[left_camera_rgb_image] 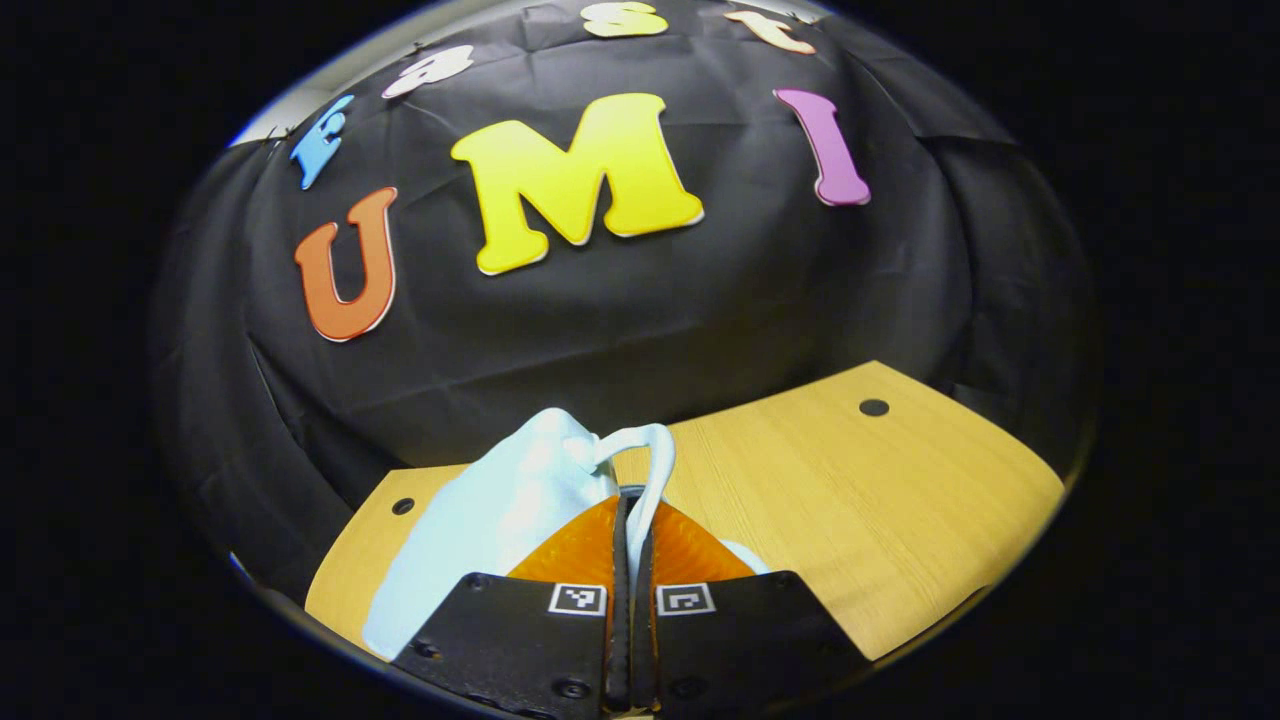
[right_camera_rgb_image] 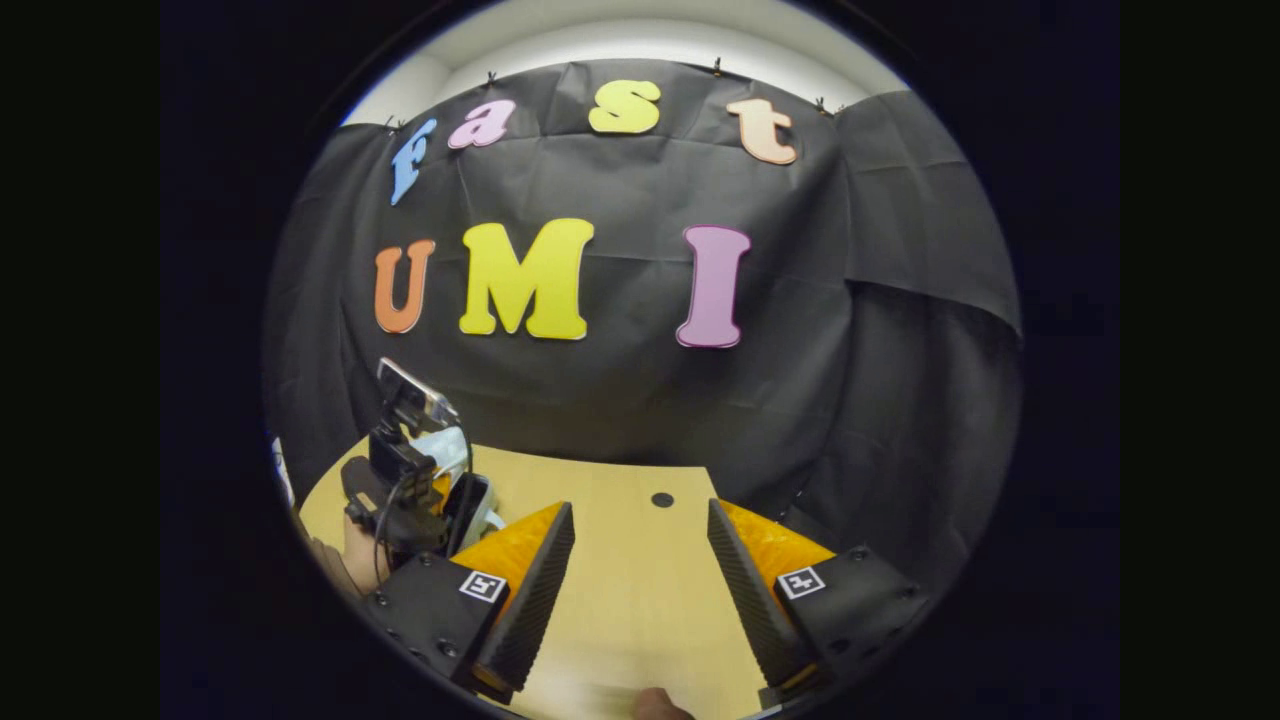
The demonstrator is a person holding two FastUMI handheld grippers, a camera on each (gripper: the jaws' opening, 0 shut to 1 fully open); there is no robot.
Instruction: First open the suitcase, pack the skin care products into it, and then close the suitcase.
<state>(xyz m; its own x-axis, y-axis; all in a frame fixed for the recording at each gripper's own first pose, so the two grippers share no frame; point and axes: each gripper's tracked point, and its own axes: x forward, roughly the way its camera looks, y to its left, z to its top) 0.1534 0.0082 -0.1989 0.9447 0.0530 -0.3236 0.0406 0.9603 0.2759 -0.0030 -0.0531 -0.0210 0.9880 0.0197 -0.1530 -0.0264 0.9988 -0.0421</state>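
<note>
In the left gripper view a pale blue suitcase [left_camera_rgb_image: 500, 500] stands close in front of the camera, its white handle [left_camera_rgb_image: 655, 450] looping up over it. My left gripper [left_camera_rgb_image: 632, 500] is shut on that handle, and the strap runs down between the two closed orange fingers. In the right gripper view my right gripper [right_camera_rgb_image: 640, 515] hangs open above the bare wooden table [right_camera_rgb_image: 640, 600] with nothing between its fingers. The left gripper [right_camera_rgb_image: 405, 480], held by a hand [right_camera_rgb_image: 355, 560], shows at that view's left, with a bit of the suitcase [right_camera_rgb_image: 445, 445] behind it.
The light wooden table [left_camera_rgb_image: 850, 500] runs right of the suitcase to the black cloth wall, with a small dark hole [left_camera_rgb_image: 873, 407] near its far edge. Another hole [right_camera_rgb_image: 662, 499] lies ahead of the right gripper. A small rounded thing [right_camera_rgb_image: 660, 705] peeks in at the bottom edge.
</note>
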